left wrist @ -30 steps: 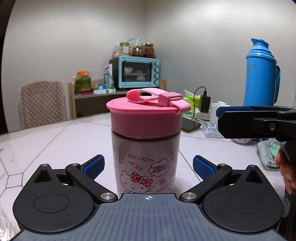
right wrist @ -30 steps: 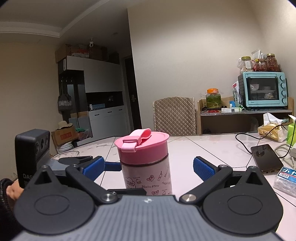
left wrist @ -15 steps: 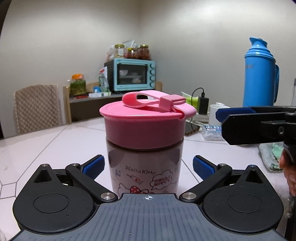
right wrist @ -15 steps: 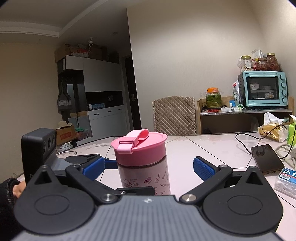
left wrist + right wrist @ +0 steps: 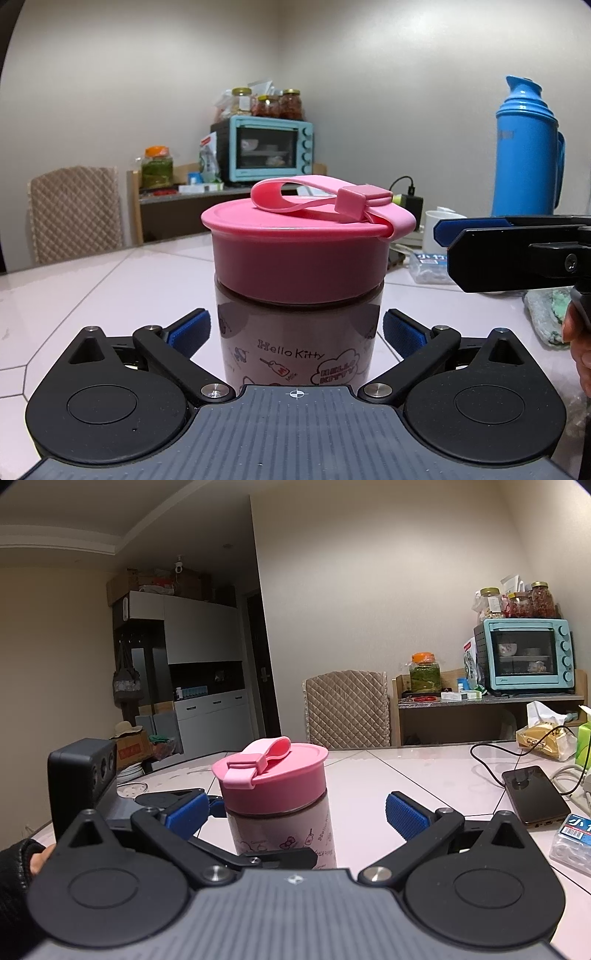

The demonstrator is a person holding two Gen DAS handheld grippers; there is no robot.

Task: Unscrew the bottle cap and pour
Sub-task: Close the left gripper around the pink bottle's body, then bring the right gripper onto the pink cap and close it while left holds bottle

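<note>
A Hello Kitty bottle (image 5: pixel 295 343) with a pink screw cap (image 5: pixel 301 258) and a pink strap stands upright on the pale tiled table (image 5: pixel 110 280). My left gripper (image 5: pixel 295 328) is open, its blue pads on either side of the bottle body, close to it and below the cap. In the right wrist view the bottle (image 5: pixel 284 823) and cap (image 5: pixel 271 775) stand between the fingers of my open right gripper (image 5: pixel 295 812), left of centre. The left gripper (image 5: pixel 177 805) shows there behind the bottle, and the right gripper's finger (image 5: pixel 517 254) shows at the right of the left view.
A blue thermos (image 5: pixel 528 151), a white mug (image 5: pixel 439 229) and a green cloth (image 5: pixel 546 314) stand to the right. A phone (image 5: pixel 532 794) on a cable, a small box (image 5: pixel 572 842) and a tissue pack (image 5: pixel 543 734) lie on the table. A chair (image 5: pixel 347 709) and an oven shelf (image 5: pixel 524 653) are behind.
My left gripper has moved closer to the bottle, which now fills more of its view. In the right view the bottle has shifted slightly left. Both grippers stay open.
</note>
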